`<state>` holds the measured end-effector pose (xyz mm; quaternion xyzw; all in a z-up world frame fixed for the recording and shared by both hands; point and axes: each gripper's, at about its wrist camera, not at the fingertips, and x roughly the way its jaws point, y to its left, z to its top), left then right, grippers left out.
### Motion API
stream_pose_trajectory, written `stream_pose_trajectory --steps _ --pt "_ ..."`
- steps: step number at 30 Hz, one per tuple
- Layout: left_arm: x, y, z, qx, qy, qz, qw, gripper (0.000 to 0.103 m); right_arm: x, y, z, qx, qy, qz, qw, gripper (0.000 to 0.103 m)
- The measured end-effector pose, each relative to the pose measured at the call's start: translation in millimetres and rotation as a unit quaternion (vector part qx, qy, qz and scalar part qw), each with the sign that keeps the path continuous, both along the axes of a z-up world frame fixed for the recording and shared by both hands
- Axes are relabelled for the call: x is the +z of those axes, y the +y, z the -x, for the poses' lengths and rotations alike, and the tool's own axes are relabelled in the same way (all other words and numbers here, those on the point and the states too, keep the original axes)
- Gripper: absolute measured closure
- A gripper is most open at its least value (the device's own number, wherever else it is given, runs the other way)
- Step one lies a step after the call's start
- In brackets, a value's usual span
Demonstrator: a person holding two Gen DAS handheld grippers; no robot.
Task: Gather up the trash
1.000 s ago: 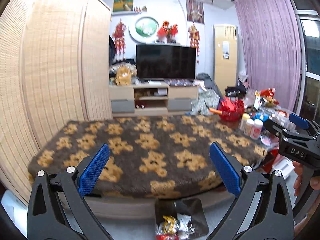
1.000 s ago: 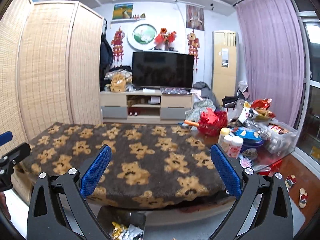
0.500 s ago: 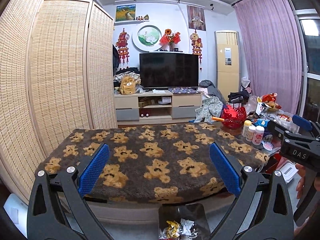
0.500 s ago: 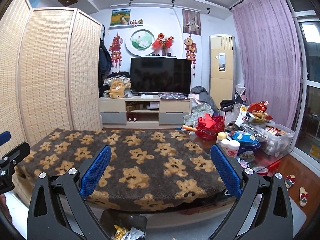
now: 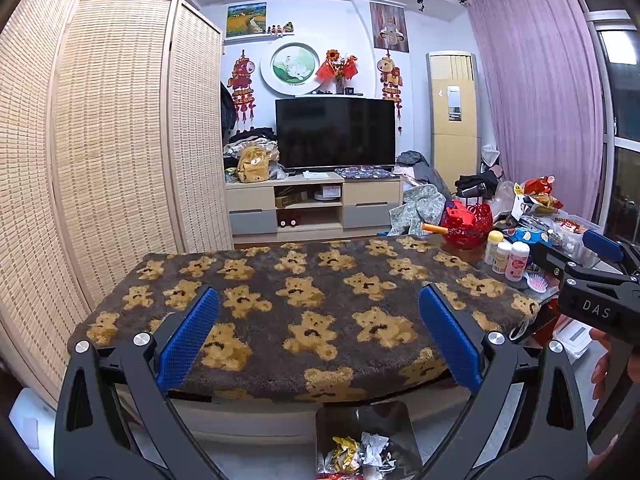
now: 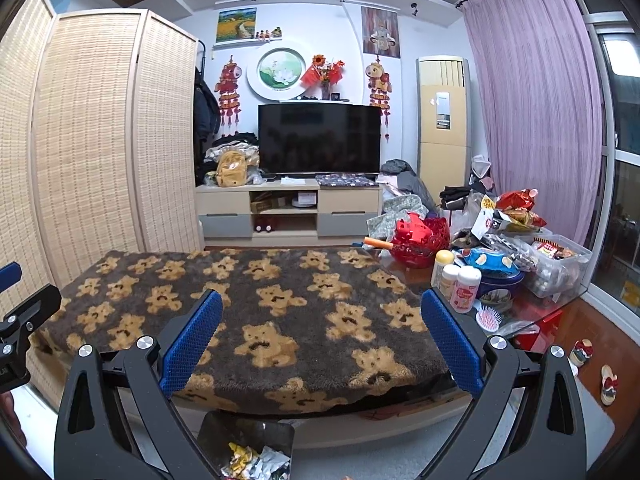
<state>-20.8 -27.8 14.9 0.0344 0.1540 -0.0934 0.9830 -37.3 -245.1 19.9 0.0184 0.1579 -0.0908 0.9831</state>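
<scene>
I am holding the left gripper (image 5: 318, 336) above the near edge of the bear-print blanket (image 5: 312, 304), its blue pads spread wide and gripping nothing. The right gripper (image 6: 320, 340) is hanging the same way, jaws wide apart and empty. The trash (image 5: 354, 454) is sitting in a dark bin (image 5: 384, 420) on the floor just below the blanket's front edge: I am seeing crumpled yellow wrappers, white and silvery scraps, and a red piece at the very bottom. From the right wrist camera the pile (image 6: 256, 462) is showing yellow and grey-white crumples inside the bin (image 6: 244, 430).
</scene>
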Motion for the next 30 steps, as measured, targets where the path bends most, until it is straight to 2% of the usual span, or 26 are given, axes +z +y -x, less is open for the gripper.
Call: stream_pose_trajectory --steps 30 --pt "-4.9 -7.9 -2.8 -0.002 0.003 -0.002 1.0000 0.008 -5.4 -3.2 -6.5 0.001 0.012 -0.012 1.000 0.003"
